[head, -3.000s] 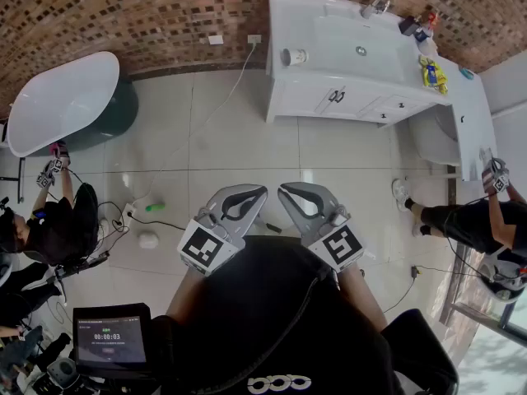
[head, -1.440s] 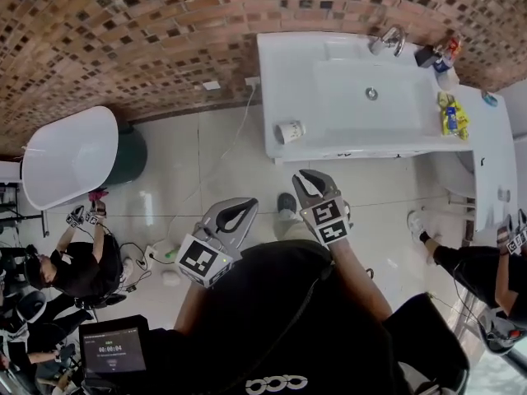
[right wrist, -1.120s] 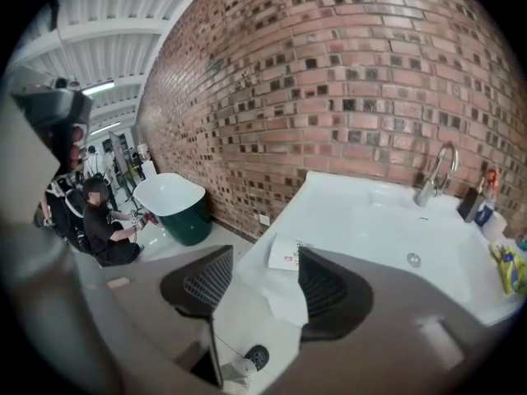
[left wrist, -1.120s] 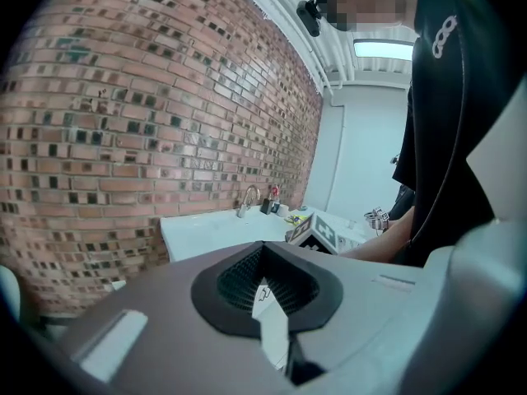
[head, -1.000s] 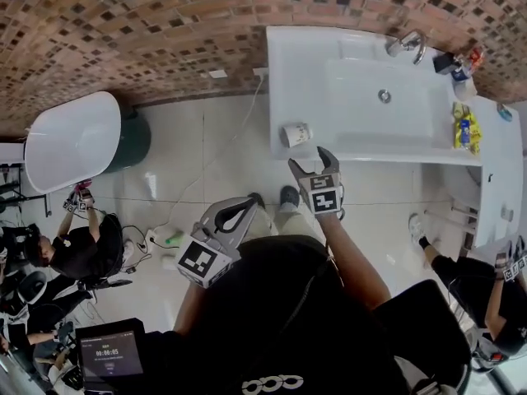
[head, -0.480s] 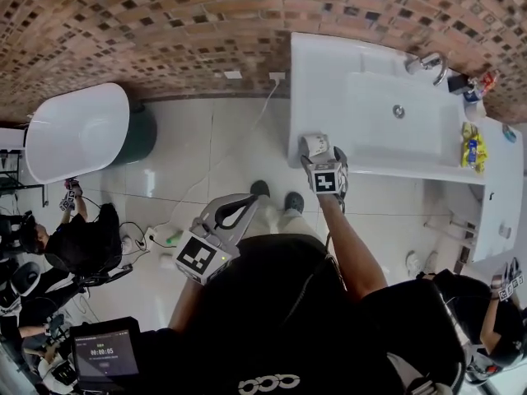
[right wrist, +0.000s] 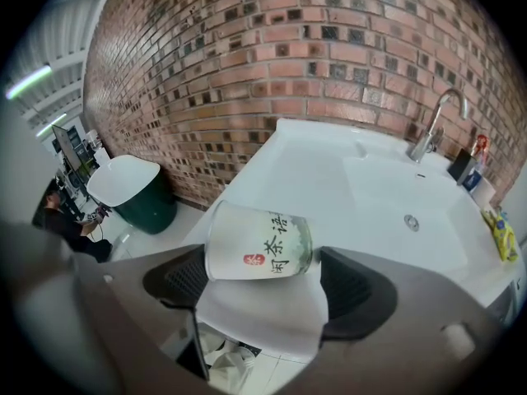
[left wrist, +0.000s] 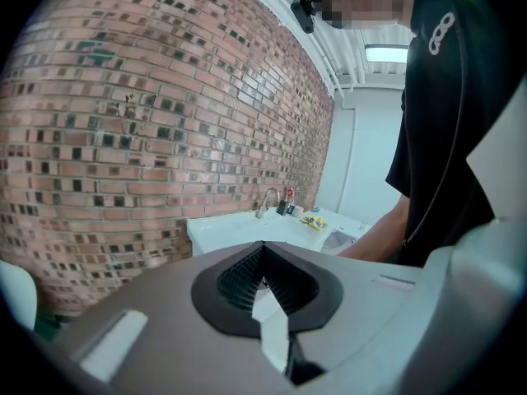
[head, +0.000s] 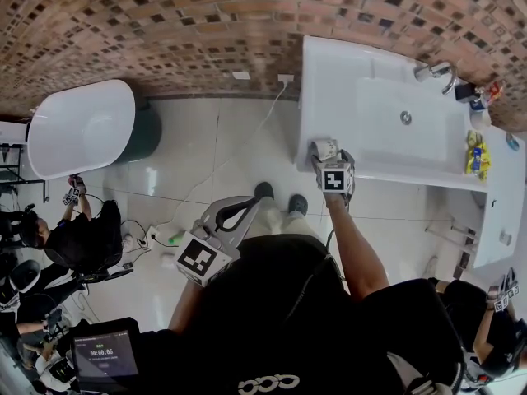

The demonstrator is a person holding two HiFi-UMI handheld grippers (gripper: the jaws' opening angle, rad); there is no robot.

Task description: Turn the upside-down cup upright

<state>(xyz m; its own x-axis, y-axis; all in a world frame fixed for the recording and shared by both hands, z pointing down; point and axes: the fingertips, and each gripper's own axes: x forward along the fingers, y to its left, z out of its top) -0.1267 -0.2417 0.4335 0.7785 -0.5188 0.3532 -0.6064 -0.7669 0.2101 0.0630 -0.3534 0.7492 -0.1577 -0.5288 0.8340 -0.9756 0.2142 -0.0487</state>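
A white paper cup point(right wrist: 259, 243) with printed characters lies on its side near the front left corner of the white vanity counter point(right wrist: 321, 179). In the head view the cup point(head: 323, 148) shows just beyond my right gripper point(head: 331, 158). That gripper point(right wrist: 268, 276) reaches down over the cup, one jaw at each end of it. Its jaws have just been closing with the cup between them, and a small gap still shows at the pads. My left gripper point(head: 260, 201) hangs low over the floor, apart from the counter, its tips point(left wrist: 263, 247) meeting on nothing.
A sink basin point(head: 403, 113) and faucet point(head: 440, 71) sit further along the counter, with bottles and a yellow packet point(head: 475, 151) at its far end. A white bathtub point(head: 78, 130) stands left by the brick wall. A crouching person point(head: 74, 237) and cables are on the floor.
My right gripper has come forward and down from in front of the counter until it straddles the cup. The left gripper stays low by my body.
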